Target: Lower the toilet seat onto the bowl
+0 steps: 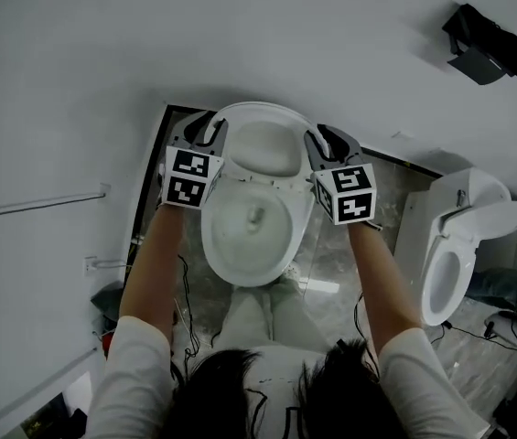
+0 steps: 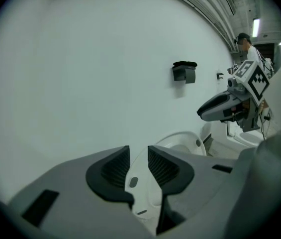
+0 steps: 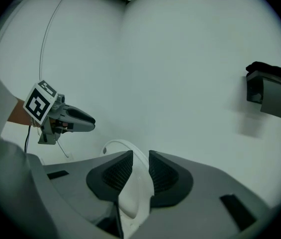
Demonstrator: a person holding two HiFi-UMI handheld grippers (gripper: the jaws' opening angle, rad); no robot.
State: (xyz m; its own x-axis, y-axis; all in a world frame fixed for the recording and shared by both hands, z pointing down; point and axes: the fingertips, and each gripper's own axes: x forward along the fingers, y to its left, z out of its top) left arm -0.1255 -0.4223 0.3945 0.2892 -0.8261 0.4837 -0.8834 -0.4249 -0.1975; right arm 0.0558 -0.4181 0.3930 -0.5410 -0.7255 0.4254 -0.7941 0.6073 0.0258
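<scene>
- The white oval plastic toilet seat is seen raised at the back of the white ceramic toilet bowl, not laid on its rim.
- The left tongs are held at the back left of the bowl. The jaws are parted about halfway around the seat's edge, with a gap showing, and nothing is gripped.
- The right tongs are held at the back right of the bowl. The jaws are likewise parted, the seat's white rim lies between them, and no squeeze is seen.
- A black wall-mounted holder is fixed well to the right of the bowl.
- A second white toilet is placed to the right of the bowl.
</scene>
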